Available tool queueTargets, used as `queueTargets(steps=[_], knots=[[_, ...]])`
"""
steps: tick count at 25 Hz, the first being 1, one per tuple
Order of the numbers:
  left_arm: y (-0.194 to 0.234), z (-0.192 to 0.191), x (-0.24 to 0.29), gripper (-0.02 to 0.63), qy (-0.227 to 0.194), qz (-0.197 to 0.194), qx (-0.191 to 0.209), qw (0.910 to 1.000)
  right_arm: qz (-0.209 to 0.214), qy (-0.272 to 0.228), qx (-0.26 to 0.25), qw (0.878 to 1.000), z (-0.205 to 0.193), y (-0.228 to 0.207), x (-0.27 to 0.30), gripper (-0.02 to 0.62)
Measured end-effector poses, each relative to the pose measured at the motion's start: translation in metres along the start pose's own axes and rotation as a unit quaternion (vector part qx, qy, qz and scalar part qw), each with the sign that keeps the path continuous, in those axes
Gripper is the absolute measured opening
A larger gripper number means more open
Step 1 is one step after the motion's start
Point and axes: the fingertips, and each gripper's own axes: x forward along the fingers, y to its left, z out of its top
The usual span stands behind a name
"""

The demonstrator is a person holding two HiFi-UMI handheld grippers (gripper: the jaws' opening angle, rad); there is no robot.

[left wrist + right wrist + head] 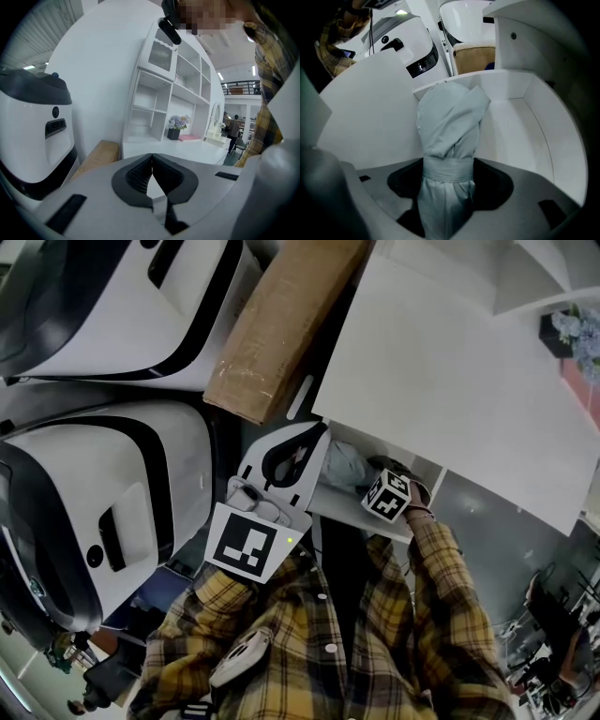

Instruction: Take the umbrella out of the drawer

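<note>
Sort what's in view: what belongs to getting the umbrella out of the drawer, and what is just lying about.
Job in hand:
umbrella, folded and strapped
drawer, open
right gripper, closed on the umbrella

Lying about:
cardboard box
white machines
shelf unit
flowers
left gripper, shut and empty

In the left gripper view, ceiling strip lights glow at two o'clock, brightening it; the drawer interior is dim, shadowed. All views bend and darken at edges.
</note>
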Motion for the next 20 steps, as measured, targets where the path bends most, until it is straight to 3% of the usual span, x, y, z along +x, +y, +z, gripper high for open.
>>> queueTargets(steps=[20], knots=[[-0.005, 0.051, -0.013, 0.02, -0.041, -0.014, 0.028, 0.9987, -0.042, -0.031, -0.005, 0.999, 0.022, -0.007, -0.061, 0.302]])
